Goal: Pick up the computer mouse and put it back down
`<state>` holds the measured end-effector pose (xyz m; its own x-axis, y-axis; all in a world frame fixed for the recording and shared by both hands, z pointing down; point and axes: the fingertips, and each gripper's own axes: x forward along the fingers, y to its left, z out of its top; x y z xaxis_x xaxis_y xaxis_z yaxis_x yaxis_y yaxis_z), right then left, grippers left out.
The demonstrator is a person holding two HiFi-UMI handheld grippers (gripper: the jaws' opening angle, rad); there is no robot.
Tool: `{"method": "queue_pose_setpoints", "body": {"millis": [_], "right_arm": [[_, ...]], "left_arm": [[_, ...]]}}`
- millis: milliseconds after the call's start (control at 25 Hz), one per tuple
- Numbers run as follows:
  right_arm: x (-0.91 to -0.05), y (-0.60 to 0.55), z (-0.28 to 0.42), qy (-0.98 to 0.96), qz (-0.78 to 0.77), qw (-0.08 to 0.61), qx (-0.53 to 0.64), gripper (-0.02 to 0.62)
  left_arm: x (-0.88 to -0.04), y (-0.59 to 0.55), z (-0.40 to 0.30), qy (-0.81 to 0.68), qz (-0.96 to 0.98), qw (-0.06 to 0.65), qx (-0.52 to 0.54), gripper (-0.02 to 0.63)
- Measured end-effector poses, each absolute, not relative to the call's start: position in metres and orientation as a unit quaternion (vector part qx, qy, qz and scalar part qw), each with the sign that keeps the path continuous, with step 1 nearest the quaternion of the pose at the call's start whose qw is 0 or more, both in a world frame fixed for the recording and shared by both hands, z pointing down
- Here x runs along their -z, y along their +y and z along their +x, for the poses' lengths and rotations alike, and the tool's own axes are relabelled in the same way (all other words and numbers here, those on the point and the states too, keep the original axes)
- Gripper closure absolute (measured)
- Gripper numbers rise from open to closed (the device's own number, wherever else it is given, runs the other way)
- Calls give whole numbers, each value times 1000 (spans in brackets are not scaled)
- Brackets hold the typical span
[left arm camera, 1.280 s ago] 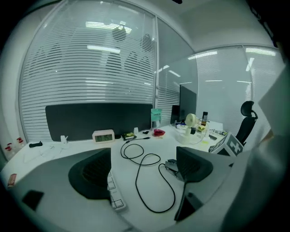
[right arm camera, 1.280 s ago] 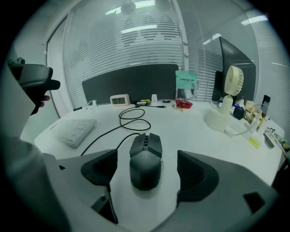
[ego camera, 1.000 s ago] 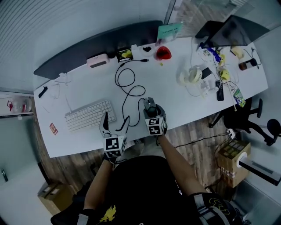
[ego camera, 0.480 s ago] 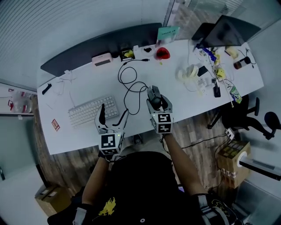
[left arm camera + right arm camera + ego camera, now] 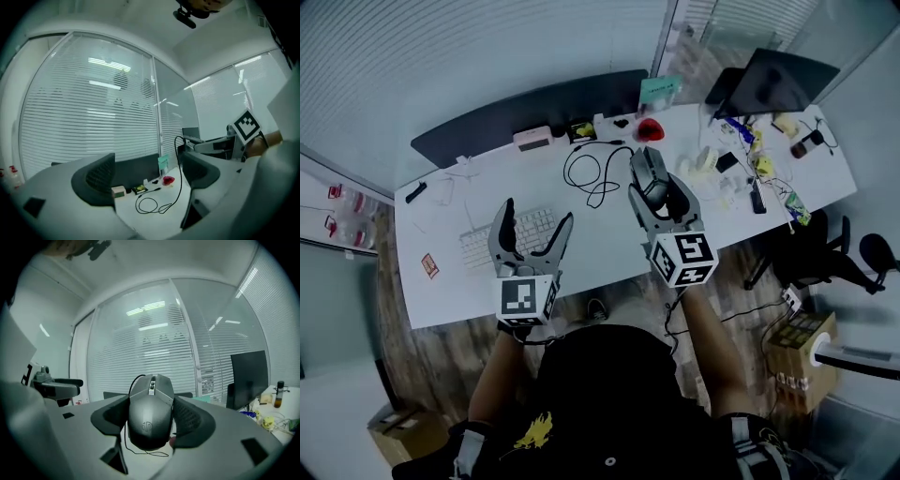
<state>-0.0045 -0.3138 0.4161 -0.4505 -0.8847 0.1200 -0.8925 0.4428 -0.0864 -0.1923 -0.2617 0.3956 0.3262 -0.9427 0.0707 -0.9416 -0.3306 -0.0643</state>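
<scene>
Our right tongs (image 5: 657,194) gripped the mouse (image 5: 149,408), lifted clear above the counter (image 5: 469,281); our left tongs (image 5: 536,217) stood open, empty.

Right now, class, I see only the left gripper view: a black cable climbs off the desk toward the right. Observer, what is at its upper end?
Observer: The computer mouse, gripped between the jaws of the right gripper.
Operator: Is it resting on the desk?
Observer: No. The right gripper view shows it held up in front of the window blinds, with its cable hanging down to the desk below.
</scene>
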Motion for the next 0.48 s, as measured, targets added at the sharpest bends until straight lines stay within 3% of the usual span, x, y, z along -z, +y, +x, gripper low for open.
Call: {"method": "queue_pose_setpoints", "body": {"millis": [480], "right_arm": [[-311, -319, 1, -854, 521, -14, -1, 293]], "left_arm": [[-368, -260, -210, 580, -813, 38, 43, 155]]}}
